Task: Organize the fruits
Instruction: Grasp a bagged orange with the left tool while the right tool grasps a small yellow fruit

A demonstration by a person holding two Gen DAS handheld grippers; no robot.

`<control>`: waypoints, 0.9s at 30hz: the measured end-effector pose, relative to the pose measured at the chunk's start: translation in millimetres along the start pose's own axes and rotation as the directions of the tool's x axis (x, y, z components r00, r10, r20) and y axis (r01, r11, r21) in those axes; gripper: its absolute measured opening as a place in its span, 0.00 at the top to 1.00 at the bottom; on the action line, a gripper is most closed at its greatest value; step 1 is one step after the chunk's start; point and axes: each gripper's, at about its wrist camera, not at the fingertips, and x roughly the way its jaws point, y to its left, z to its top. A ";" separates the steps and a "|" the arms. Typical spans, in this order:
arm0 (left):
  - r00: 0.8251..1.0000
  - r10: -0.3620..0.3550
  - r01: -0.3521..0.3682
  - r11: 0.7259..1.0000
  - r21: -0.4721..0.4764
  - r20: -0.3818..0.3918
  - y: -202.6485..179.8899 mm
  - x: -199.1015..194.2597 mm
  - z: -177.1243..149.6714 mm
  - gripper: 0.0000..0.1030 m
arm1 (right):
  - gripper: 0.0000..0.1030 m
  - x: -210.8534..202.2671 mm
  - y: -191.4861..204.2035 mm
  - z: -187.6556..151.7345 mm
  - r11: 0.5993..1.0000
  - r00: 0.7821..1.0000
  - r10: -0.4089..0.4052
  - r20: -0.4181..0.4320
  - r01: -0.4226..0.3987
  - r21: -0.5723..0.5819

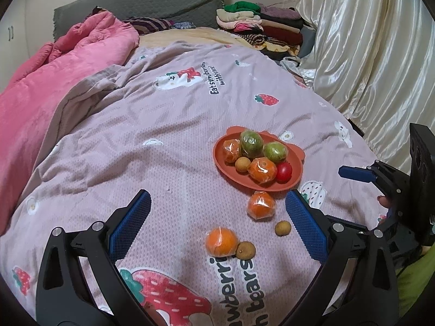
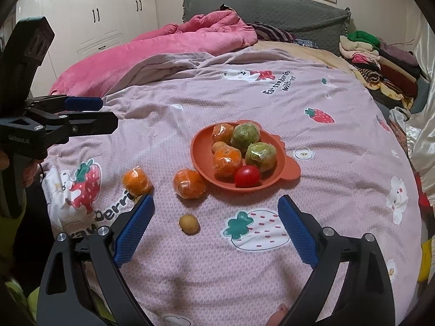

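Both tools are spread wide and gripping nothing: the left tool (image 1: 217,212) hovers low over the bed (image 1: 141,125), angled toward its right edge, and the right tool (image 2: 216,212) hangs just beside it, pointing at the headboard end. Between the left one's fingers sit a wrapped orange (image 1: 221,241) touching a small brown fruit (image 1: 245,250). Another orange (image 1: 261,205) rests against the plate (image 1: 223,163), which holds six fruits, near the right edge.
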 end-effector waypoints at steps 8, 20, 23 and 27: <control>1.000 0.007 -0.007 1.000 0.005 -0.012 -2.1 -1.7 -9.1 0.10 | 0.11 2.0 1.6 -5.2 1.000 1.000 -0.001 -0.014 0.001 -0.002; 0.999 0.021 -0.021 1.000 0.004 -0.030 -0.1 -0.7 -19.5 0.10 | 0.11 5.0 5.8 -11.0 1.000 1.000 0.006 -0.026 -0.006 -0.007; 0.999 0.025 -0.025 1.000 0.004 -0.040 0.9 1.4 -23.7 0.10 | 0.11 6.3 6.5 -12.6 1.000 1.000 0.007 -0.030 -0.008 -0.008; 0.998 0.028 -0.028 1.000 -0.001 -0.051 2.7 3.2 -29.1 0.10 | 0.11 9.9 7.8 -15.3 1.000 0.999 0.011 -0.040 -0.011 -0.007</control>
